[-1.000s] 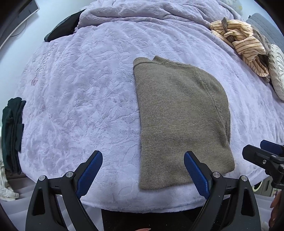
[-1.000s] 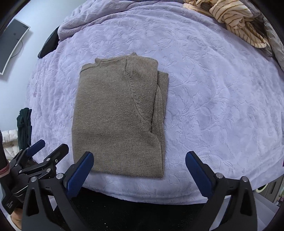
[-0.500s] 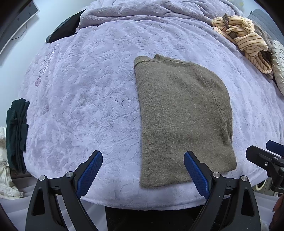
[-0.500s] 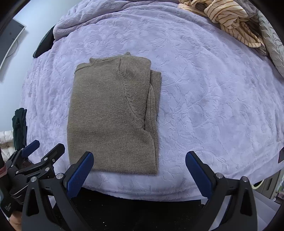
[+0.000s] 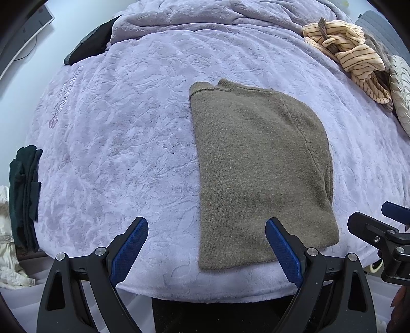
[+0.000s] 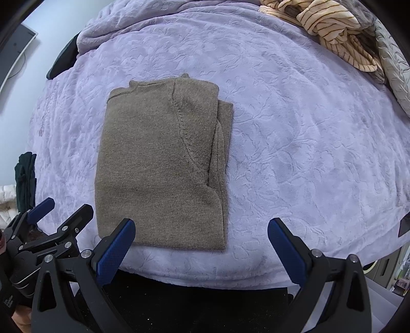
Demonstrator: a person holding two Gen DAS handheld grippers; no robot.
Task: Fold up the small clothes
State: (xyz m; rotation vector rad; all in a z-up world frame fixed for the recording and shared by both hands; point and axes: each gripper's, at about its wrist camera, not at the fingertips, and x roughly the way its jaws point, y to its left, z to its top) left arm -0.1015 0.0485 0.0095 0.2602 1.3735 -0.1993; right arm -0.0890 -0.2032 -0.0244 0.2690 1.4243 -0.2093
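Note:
A small olive-brown knit sweater (image 5: 258, 169) lies folded lengthwise on the lilac bedspread (image 5: 123, 143), collar at the far end, hem near the front edge. It also shows in the right wrist view (image 6: 159, 164), its sleeve tucked along the right side. My left gripper (image 5: 207, 249) is open and empty, hovering at the bed's front edge over the sweater's near left hem. My right gripper (image 6: 201, 249) is open and empty, over the near right hem. Each gripper shows at the edge of the other's view.
A striped cream garment (image 5: 351, 53) and a grey patterned cushion (image 5: 401, 89) lie at the far right. Dark green clothes (image 5: 24, 194) hang at the bed's left edge. A rumpled blanket (image 5: 205, 18) and a black item (image 5: 89, 46) lie at the far end.
Both grippers have pulled back and risen slightly from the sweater, staying open. The sweater has not moved.

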